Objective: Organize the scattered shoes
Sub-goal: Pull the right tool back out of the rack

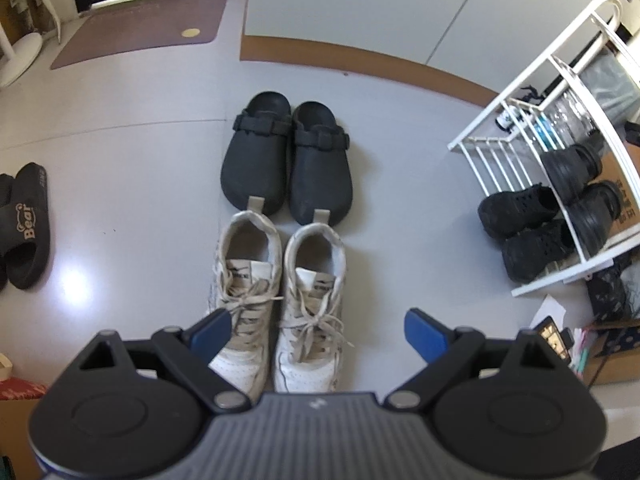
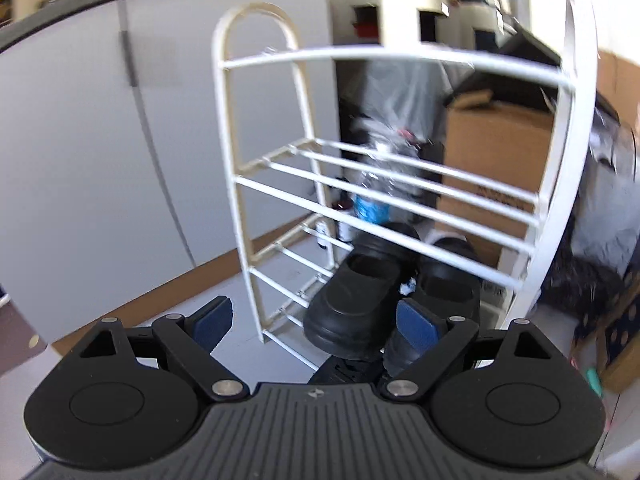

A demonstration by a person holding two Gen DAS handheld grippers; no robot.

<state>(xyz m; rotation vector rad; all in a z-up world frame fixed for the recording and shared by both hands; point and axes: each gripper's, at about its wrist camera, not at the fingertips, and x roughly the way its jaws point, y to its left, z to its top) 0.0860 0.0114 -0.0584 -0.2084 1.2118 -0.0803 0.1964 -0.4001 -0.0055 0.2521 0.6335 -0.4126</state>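
The left tongs (image 1: 318,334) hang over the floor (image 1: 132,184) pointing steeply down, their blue pads (image 1: 425,335) wide apart with nothing gripped. Just beyond and partly between the pads stands a pair of white sneakers (image 1: 280,292), side by side, toes toward the camera and laces loose. Right behind their heels, nearly touching the heel tabs, sits a pair of black clogs (image 1: 286,160), also side by side and in line with the sneakers. Off at the left edge lie black slides (image 1: 26,228), one printed "Bear", well apart from the two pairs. To the right stands a white rack (image 1: 532,128); black mesh shoes (image 1: 524,228) poke out from its lowest level, and dark rubber shoes (image 1: 580,184) sit on the shelf above them. Farthest off, a brown mat (image 1: 140,28) lies before a doorway.

The right tongs (image 2: 314,322) are likewise spread wide and empty, aimed at the rack (image 2: 384,188) from in front. Just past the pads, two black rubber shoes (image 2: 360,292) rest side by side on a low shelf, toes outward. The upper shelves hold nothing. Behind the bars are a plastic bottle (image 2: 370,196) and a cardboard box (image 2: 500,152), somewhat blurred.
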